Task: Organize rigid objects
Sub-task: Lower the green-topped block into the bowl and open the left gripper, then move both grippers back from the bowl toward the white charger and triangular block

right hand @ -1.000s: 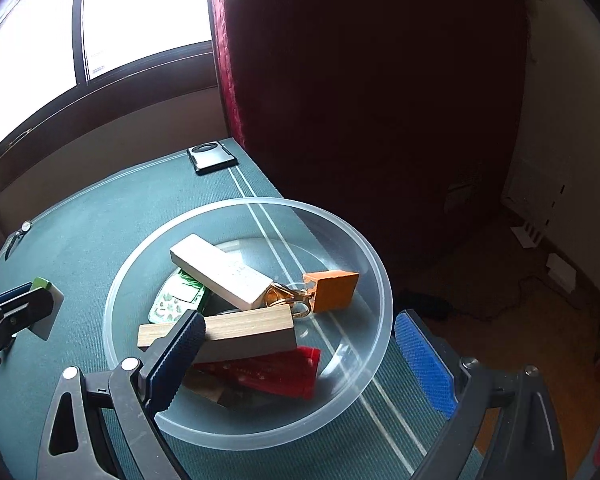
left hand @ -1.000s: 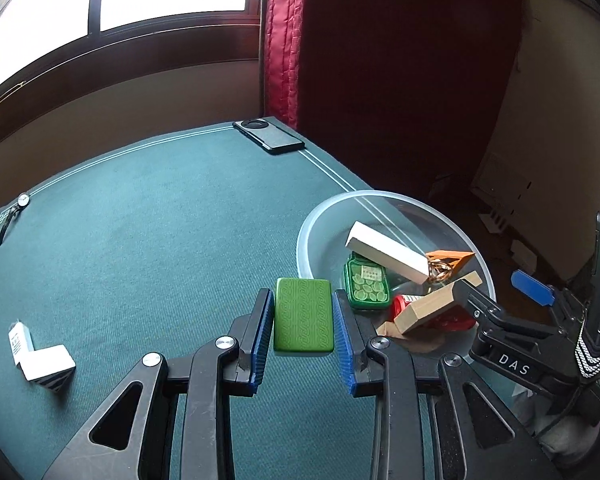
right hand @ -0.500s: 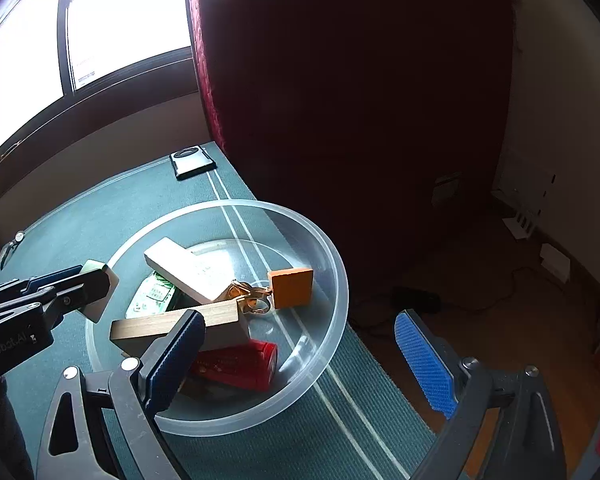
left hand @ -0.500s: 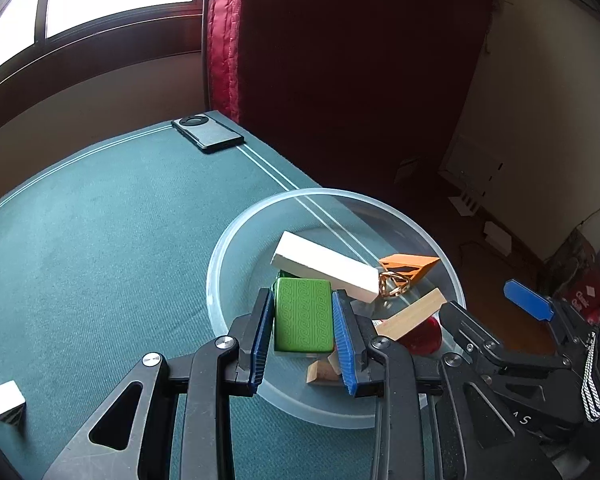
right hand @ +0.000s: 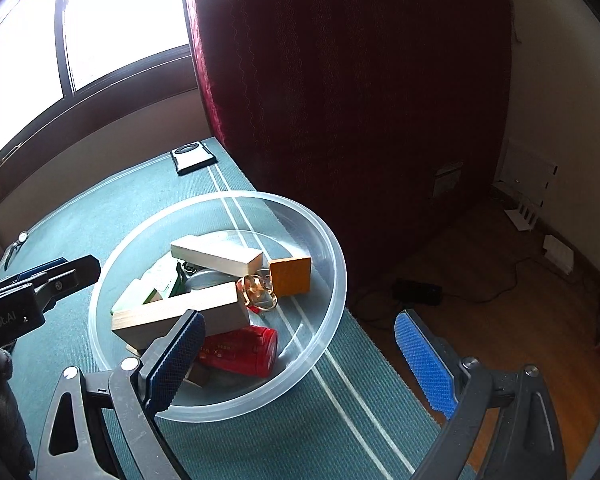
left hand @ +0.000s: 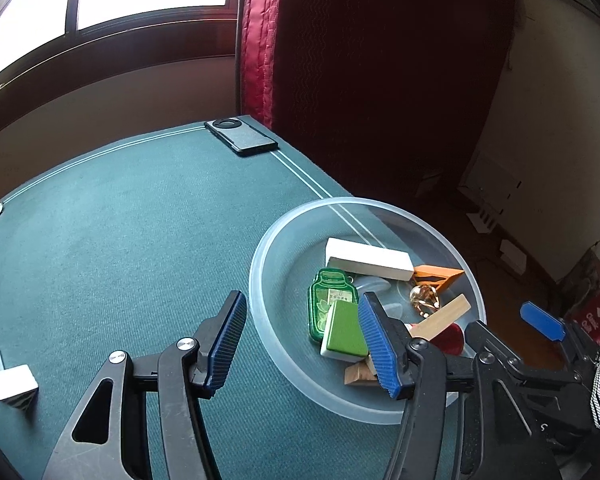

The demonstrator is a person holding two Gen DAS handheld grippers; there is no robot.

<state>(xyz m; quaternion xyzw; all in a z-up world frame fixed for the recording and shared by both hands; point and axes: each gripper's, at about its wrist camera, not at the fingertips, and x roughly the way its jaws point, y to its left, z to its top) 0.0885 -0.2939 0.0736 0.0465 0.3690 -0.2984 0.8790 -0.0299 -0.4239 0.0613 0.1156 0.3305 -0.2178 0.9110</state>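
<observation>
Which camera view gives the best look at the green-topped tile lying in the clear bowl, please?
The left wrist view: the green-topped tile shows its whole green face and pale edge, leaning on the jar-shaped green tag in the clear bowl. The right wrist view shows only its pale side and a green sliver behind the wooden block.

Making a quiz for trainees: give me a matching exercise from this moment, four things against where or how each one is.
Things:
1. green tile
2. phone
3. left tongs
4. white block

States:
A. open, holding nothing
B. on the cloth, outside the bowl
C. inside the bowl, tilted
D. at the table's far corner

Pairs: 1-C, 2-D, 3-A, 4-B
</observation>
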